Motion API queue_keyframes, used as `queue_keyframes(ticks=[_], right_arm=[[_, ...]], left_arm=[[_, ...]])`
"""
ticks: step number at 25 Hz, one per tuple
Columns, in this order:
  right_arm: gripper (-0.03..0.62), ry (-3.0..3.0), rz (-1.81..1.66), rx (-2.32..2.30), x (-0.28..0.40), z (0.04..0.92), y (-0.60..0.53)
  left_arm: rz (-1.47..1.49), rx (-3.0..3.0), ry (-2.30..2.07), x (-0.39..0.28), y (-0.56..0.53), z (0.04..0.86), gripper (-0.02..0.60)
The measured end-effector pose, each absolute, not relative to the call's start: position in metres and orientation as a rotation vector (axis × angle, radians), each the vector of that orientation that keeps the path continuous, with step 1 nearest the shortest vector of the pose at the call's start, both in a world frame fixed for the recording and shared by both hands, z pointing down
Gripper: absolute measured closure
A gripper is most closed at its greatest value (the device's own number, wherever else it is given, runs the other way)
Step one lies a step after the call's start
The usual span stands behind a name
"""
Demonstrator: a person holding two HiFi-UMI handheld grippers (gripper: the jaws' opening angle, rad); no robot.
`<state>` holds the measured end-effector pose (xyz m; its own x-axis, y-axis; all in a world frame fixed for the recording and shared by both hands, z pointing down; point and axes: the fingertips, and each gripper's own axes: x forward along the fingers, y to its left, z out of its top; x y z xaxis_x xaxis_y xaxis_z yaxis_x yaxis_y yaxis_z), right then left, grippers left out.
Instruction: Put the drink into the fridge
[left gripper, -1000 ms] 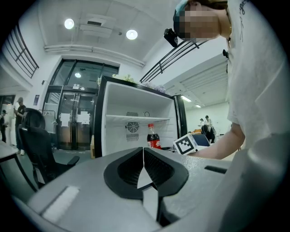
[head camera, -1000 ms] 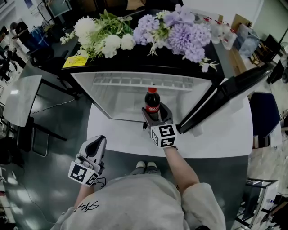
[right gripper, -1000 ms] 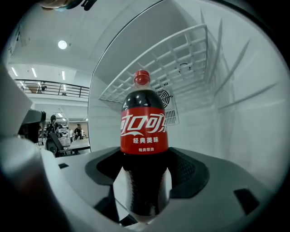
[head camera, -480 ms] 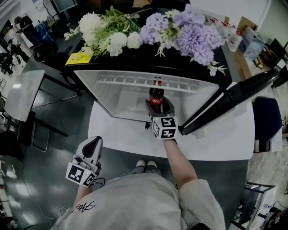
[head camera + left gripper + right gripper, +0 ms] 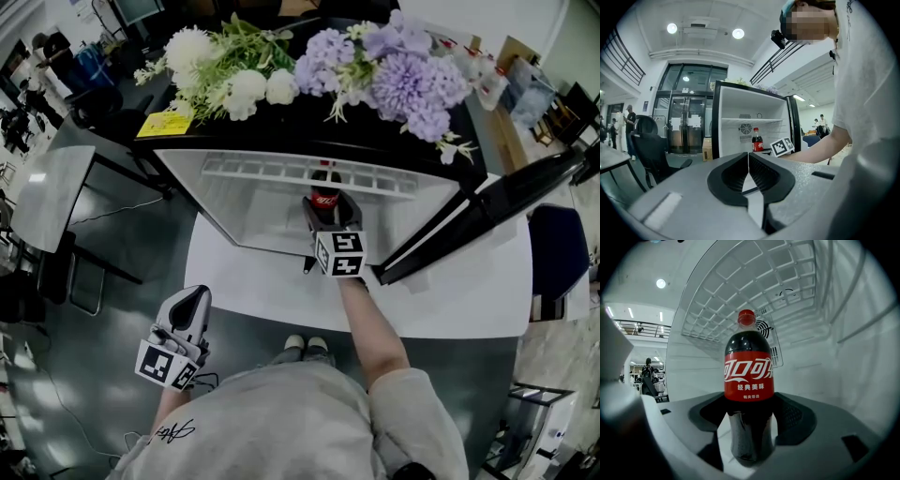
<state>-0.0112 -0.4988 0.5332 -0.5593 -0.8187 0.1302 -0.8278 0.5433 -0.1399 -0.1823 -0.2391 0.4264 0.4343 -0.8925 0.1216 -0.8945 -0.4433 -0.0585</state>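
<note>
A: Inside the open fridge (image 5: 262, 211), your right gripper (image 5: 749, 425) has its 2 jaws clamped on the lower body of the cola bottle (image 5: 749, 376). The bottle is upright, red cap up, below the wire shelf (image 5: 754, 291).
B: Left one?
A: Your left gripper (image 5: 748, 171) hangs low at your side, well apart from the fridge. Its jaws are pressed together on nothing.
B: Fridge top?
A: Flowers (image 5: 375, 66) along it. The door (image 5: 487, 204) stands open on your right.

In the head view, the dark plastic cola bottle with red label (image 5: 325, 195), inside the white open fridge (image 5: 262, 211), shows only its top; the grey right gripper (image 5: 332, 214) hides the rest. The fridge-top yellow sticker (image 5: 167, 122) is unreadable
</note>
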Motion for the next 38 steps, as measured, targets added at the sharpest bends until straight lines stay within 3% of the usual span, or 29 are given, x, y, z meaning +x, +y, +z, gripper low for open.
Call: queue_keyframes(ticks=[38], right_arm=[[0.301,-2.678,0.106,1.493,-0.005,0.537,-0.502]], left_arm=[[0.178,2.680,-1.568,-0.163,-0.245,0.431,0.572]])
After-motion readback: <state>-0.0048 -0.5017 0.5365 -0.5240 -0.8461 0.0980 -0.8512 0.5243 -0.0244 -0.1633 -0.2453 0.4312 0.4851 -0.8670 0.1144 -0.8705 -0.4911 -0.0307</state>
